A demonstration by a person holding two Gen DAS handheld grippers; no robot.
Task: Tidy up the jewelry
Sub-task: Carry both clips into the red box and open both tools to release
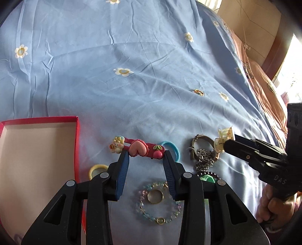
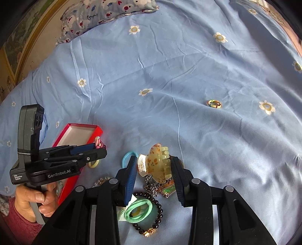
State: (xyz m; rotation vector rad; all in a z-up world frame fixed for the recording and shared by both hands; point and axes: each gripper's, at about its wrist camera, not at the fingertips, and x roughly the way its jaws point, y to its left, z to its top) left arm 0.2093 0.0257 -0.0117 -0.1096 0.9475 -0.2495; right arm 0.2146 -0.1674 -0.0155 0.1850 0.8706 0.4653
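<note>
Left gripper (image 1: 145,153) grips hair clip (image 1: 136,148).

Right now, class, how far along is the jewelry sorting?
Done: nothing; the red box looks empty. In hand: the left gripper holds the pink hair clip, the right gripper the claw clip. Left: bead bracelet, gold ring, far ring.

Sunlit blue flowered bedsheet (image 2: 169,75), patterned pillow (image 2: 105,13) at its head.

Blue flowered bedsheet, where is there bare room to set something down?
The red cardboard box looks bare inside. The blue flowered bedsheet is bare beyond the pink hair clip, up to the small multicoloured ring. Crowded around the silver chain.
</note>
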